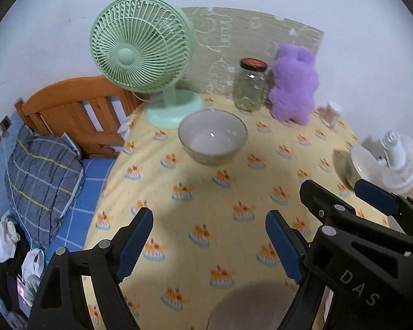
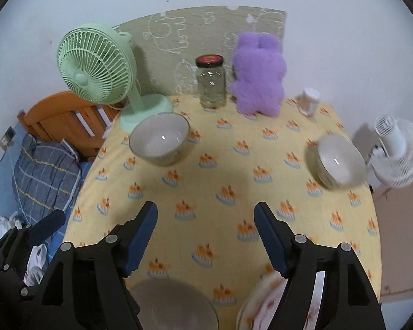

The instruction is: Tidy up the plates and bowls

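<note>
Left gripper [image 1: 209, 243] was wide open, nothing between the jaws, pointed steeply down over the yellow tablecloth [image 1: 206, 192]. Right gripper [image 2: 206, 238] was likewise spread wide and empty.

Bowl positions relative to the grippers:
- Grey bowl [image 1: 212, 137] sat well ahead of the left gripper, roughly on its centreline, upright, just in front of the green fan [image 1: 140, 46]. From the right wrist view the same bowl was ahead and off to the left of the right gripper.
- White bowl [image 2: 340, 161] sat ahead and to the right of the right gripper, near the table's right edge, apart from both fingers. In the left wrist view it showed just beyond the right gripper's fingertips; contact couldn't be judged there.
- A third grey bowl [image 2: 173, 305] lay just below the grippers at the near edge, blurred.
- A patterned plate [image 2: 261, 302] lay under the right gripper's right finger, partly hidden.

Far edge: glass jar [image 2: 210, 82], purple plush toy [image 2: 257, 82], small container [image 2: 309, 100]. All clear of both grippers.
</note>
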Demonstrator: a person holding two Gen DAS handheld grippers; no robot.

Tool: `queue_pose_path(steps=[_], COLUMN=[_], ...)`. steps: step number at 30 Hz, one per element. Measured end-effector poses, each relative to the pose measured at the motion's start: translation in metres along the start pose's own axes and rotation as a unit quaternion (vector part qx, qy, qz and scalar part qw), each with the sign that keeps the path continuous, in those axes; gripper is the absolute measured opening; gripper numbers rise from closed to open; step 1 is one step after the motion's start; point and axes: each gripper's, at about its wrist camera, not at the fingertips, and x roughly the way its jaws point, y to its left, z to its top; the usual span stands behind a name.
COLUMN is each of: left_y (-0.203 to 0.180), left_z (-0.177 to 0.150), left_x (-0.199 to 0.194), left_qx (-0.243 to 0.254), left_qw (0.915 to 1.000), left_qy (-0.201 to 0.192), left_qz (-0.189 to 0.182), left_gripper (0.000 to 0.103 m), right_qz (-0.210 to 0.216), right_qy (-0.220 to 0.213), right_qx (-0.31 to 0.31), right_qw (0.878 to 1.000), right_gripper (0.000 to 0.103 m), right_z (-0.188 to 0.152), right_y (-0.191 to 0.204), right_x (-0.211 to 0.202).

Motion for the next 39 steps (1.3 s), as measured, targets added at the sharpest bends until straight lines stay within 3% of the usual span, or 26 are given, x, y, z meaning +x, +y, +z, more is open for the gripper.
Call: queue_pose_path(steps=[12,21,26,31,34,39], left_y=[0.007,0.016,0.019,0.024,0.025,0.029], left_z=[0.053,0.078,0.085,0.087,0.088,0.091], left_x=[0.062,0.107,0.127,0.146,0.161,0.18], left_qx=[-0.024,-0.056,-0.058,-0.064,-0.067,-0.068], left_qw=[0.9989,0.9969,0.9962,0.9958,0.9957,0.9954], left_qy=[-0.014,-0.007,0.002,0.015,0.023,0.032], left_qz=[0.037,0.056,0.064,0.063,0.061,0.06], left_gripper=[0.079,0.064,0.05,0.037,0.034,0.031], right_qz=[0.02,0.032,0.038,0.043,0.048,0.045], right_qy=[-0.002,0.001,0.01,0.027,0.039,0.048], right_qx=[-0.015,-0.023,-0.02,-0.016,-0.018,-0.019], right_qw=[1.0,0.999,0.999,0.999,0.998,0.998], right_gripper=[0.076,0.075,0.069,0.05,0.039,0.035], right_z=[0.061,0.093,0.101,0.104,0.104,0.106], right_y=[0.008,0.015,0.018,0.02,0.022,0.024], right_x=[0.074,0.125,0.148,0.171,0.186,0.207])
